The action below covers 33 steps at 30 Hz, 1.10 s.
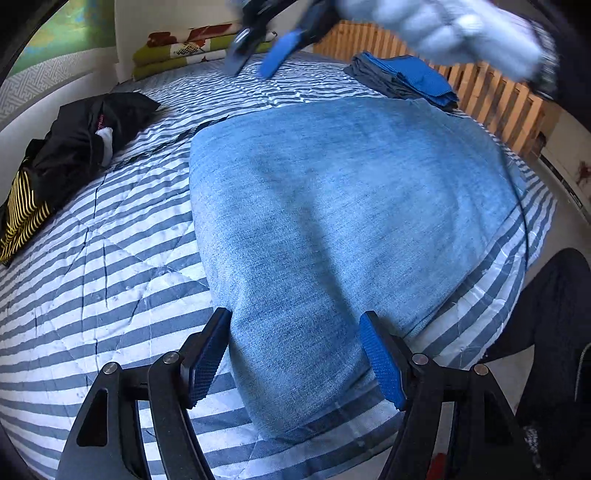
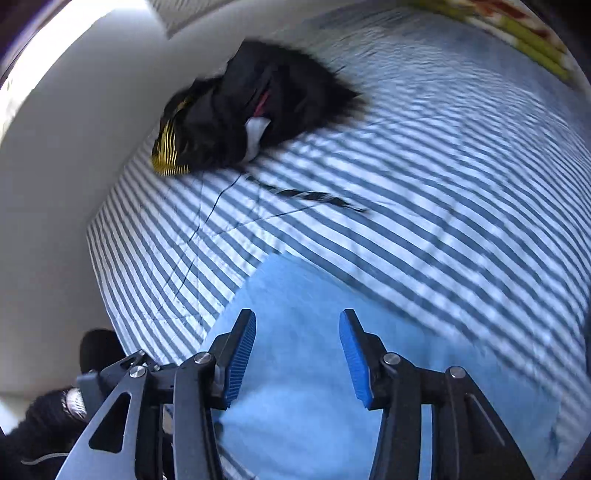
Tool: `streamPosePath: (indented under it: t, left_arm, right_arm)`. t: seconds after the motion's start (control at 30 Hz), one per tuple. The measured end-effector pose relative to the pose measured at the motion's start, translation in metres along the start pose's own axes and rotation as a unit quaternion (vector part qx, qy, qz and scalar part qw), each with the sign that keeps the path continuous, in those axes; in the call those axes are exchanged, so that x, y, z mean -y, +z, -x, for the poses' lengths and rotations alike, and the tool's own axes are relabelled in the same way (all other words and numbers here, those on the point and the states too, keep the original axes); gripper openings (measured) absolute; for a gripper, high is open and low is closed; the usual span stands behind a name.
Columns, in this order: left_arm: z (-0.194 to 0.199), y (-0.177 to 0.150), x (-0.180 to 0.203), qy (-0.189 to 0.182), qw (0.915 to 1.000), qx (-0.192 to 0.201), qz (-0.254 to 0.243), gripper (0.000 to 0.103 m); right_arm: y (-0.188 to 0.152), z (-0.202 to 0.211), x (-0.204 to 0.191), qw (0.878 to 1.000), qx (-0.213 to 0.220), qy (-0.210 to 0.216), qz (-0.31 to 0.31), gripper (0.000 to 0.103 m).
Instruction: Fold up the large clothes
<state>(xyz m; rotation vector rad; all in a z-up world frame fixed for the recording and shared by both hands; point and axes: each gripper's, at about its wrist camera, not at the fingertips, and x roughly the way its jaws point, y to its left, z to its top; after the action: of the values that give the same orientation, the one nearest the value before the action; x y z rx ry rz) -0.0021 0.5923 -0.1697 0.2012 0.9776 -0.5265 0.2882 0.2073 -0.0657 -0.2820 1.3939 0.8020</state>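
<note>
Nearest the left wrist camera, the left tool (image 1: 295, 354) points steeply down over the near edge of a folded light-blue denim garment (image 1: 343, 206); its two black fingers with ribbed blue pads (image 1: 382, 363) stand wide apart, the cloth lying under the gap and neither pad pressing on it.

Largest in both views is the bed, covered by a quilted blue-and-white striped bedspread (image 1: 110, 280) that fills most of each picture. On it the denim garment lies flat as a broad, smooth rectangle, reaching from the near edge of the bed toward a slatted wooden rail (image 1: 491, 92) at the far right.

Next in size, a crumpled heap of black clothing with a yellow-striped piece and a white patch (image 1: 70, 155) sits at the left side of the bed, well apart from the denim. A folded stack of grey and bright-blue cloth (image 1: 406, 79) rests at the far right corner, just beyond the denim. Folded green and floral bedding (image 1: 188, 48) lies along the far wall.

Above the far end of the denim, the right tool (image 1: 255, 59) appears blurred, held by a hand in a pale glove (image 1: 461, 33) reaching in from the upper right. In its own view the right tool (image 2: 297, 336) aims down at a corner of the denim (image 2: 299, 369), blue pads (image 2: 242, 354) parted with nothing between them.
</note>
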Motion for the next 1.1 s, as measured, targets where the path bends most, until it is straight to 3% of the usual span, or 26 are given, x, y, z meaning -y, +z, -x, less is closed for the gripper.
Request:
streamPosePath:
  t: [0.07, 0.2, 0.27, 0.3, 0.33, 0.43, 0.57, 0.67, 0.73, 0.8, 0.9, 0.97, 1.0, 1.07, 1.1]
  left_arm:
    - [0.009, 0.001, -0.009, -0.013, 0.9998, 0.006, 0.010, 0.075]
    - [0.029, 0.003, -0.044, -0.025, 0.9974, 0.020, 0.065, 0.076]
    - [0.032, 0.006, -0.063, -0.035, 0.9950, 0.022, 0.091, 0.077]
    - [0.032, 0.008, -0.072, -0.034, 0.9944, 0.022, 0.098, 0.077]
    - [0.030, 0.011, -0.078, -0.030, 0.9942, 0.022, 0.101, 0.078]
    - [0.019, 0.024, -0.098, -0.042, 0.9921, 0.016, 0.117, 0.083]
    - [-0.010, 0.049, -0.112, -0.124, 0.9799, -0.006, 0.156, 0.085]
    - [-0.027, 0.064, -0.095, -0.167, 0.9760, -0.018, 0.139, 0.084]
    - [-0.025, 0.069, -0.074, -0.187, 0.9761, -0.016, 0.109, 0.072]
    - [-0.015, 0.067, -0.051, -0.173, 0.9818, -0.003, 0.079, 0.072]
    - [-0.007, 0.061, -0.031, -0.155, 0.9862, 0.007, 0.057, 0.063]
    - [-0.006, 0.058, -0.020, -0.134, 0.9901, 0.010, 0.043, 0.063]
    - [-0.006, 0.057, -0.015, -0.129, 0.9909, 0.011, 0.037, 0.063]
    - [-0.006, 0.056, -0.006, -0.124, 0.9917, 0.012, 0.032, 0.063]
    - [-0.005, 0.055, -0.002, -0.125, 0.9917, 0.012, 0.027, 0.063]
  right_arm:
    - [0.017, -0.031, -0.004, 0.999, -0.023, -0.011, 0.022, 0.043]
    - [0.029, -0.075, -0.011, 0.994, -0.081, 0.052, 0.061, 0.043]
    - [0.020, -0.074, -0.029, 0.991, -0.065, 0.011, 0.118, 0.033]
    - [0.012, -0.068, -0.038, 0.988, -0.055, 0.001, 0.146, 0.023]
    - [0.000, -0.057, -0.046, 0.985, -0.037, 0.000, 0.170, 0.020]
    - [-0.025, -0.021, -0.043, 0.985, -0.007, 0.038, 0.167, 0.012]
    - [-0.058, 0.007, -0.036, 0.987, 0.009, 0.069, 0.148, 0.007]
    - [-0.087, 0.018, -0.045, 0.985, 0.005, 0.062, 0.158, 0.007]
    - [-0.099, 0.020, -0.051, 0.984, -0.004, 0.065, 0.168, 0.006]
    - [-0.115, 0.023, -0.050, 0.983, -0.016, 0.062, 0.169, 0.006]
    - [-0.128, 0.028, -0.040, 0.985, -0.025, 0.057, 0.158, 0.006]
    - [-0.125, 0.044, -0.032, 0.988, -0.005, 0.059, 0.145, 0.006]
    - [-0.119, 0.053, -0.026, 0.989, 0.008, 0.075, 0.131, 0.009]
    - [-0.103, 0.064, -0.018, 0.988, 0.031, 0.100, 0.111, 0.030]
    - [-0.096, 0.068, -0.015, 0.989, 0.044, 0.095, 0.102, 0.056]
